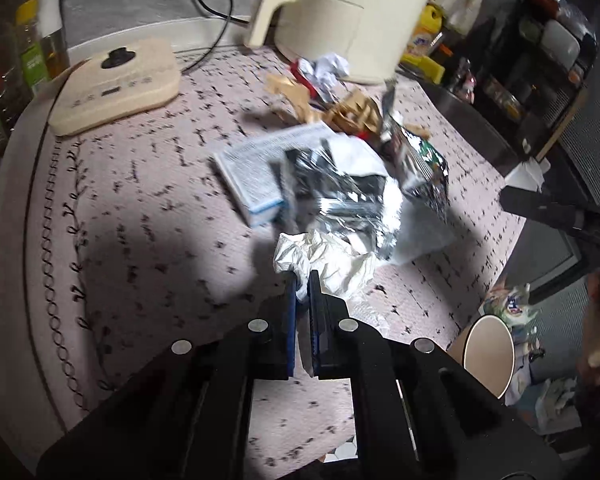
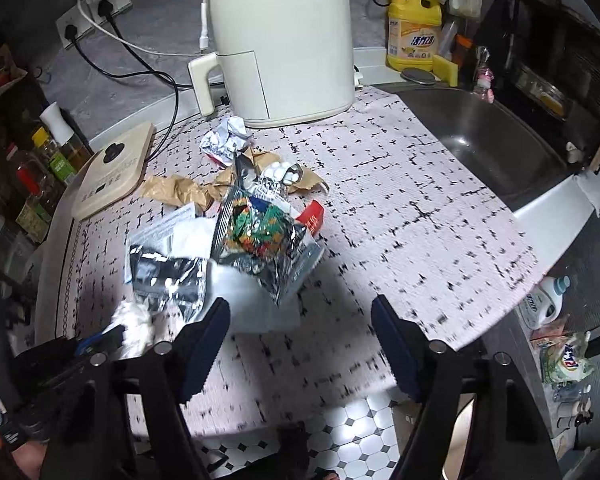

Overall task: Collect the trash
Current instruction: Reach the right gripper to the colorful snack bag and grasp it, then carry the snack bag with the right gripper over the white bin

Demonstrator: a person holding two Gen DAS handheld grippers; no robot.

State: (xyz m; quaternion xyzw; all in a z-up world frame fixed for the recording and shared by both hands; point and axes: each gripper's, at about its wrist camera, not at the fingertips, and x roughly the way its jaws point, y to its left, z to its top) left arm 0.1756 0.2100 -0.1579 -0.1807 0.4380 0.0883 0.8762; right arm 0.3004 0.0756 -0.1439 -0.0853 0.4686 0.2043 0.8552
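Observation:
Trash lies heaped on the pink patterned cloth [image 1: 140, 208]. My left gripper [image 1: 302, 285] is shut on a crumpled white tissue [image 1: 332, 264] at the near end of the heap; it also shows low on the left as the left gripper [image 2: 108, 336] with the tissue [image 2: 136, 320]. Beyond lie a silver foil bag [image 1: 340, 196], a white-and-blue printed box [image 1: 256, 168] and a colourful snack bag [image 2: 268, 236]. My right gripper [image 2: 300, 320] stands open just short of the snack bag, nothing pressed between its fingers. Brown paper [image 2: 180, 192] and a crumpled foil wad [image 2: 228, 136] lie further back.
A cream air fryer [image 2: 280, 40] stands behind the heap, a cream flat appliance [image 2: 112, 176] with a black cable to the left. Bottles [image 2: 44, 168] line the left edge. A steel sink [image 2: 480, 140] and a yellow detergent bottle [image 2: 414, 32] are on the right. A beige bin [image 1: 488, 356] sits below the counter edge.

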